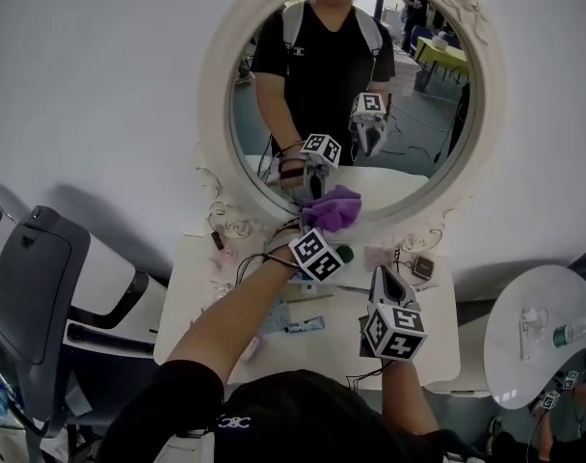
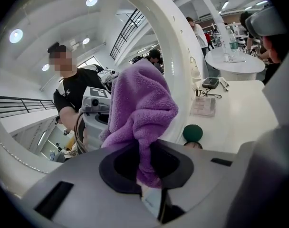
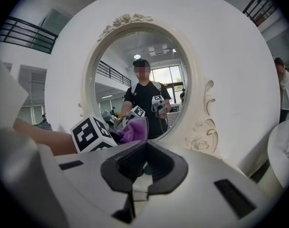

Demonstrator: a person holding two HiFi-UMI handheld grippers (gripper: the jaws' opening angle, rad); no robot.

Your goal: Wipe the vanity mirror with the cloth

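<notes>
The oval vanity mirror [image 1: 356, 85] with its ornate white frame [image 1: 216, 114] stands at the back of a white table [image 1: 438, 340]. A purple cloth [image 1: 333, 207] is pressed against the lower part of the glass, and my left gripper [image 1: 324, 230] is shut on it. In the left gripper view the cloth [image 2: 142, 108] bunches up out of the closed left gripper [image 2: 145, 167], right by the frame [image 2: 175, 75]. My right gripper [image 1: 384, 283] hovers over the table's right half, shut and holding nothing. In its own view the right gripper [image 3: 143, 167] faces the mirror [image 3: 142, 80].
A dark green round object [image 1: 344, 254], a paper packet [image 1: 380, 257] and a small dark device [image 1: 423, 266] lie at the mirror's foot. A blue tube [image 1: 304, 326] and pink items [image 1: 224, 256] lie to the left. An office chair [image 1: 33, 297] stands left, a round white table [image 1: 544, 321] right.
</notes>
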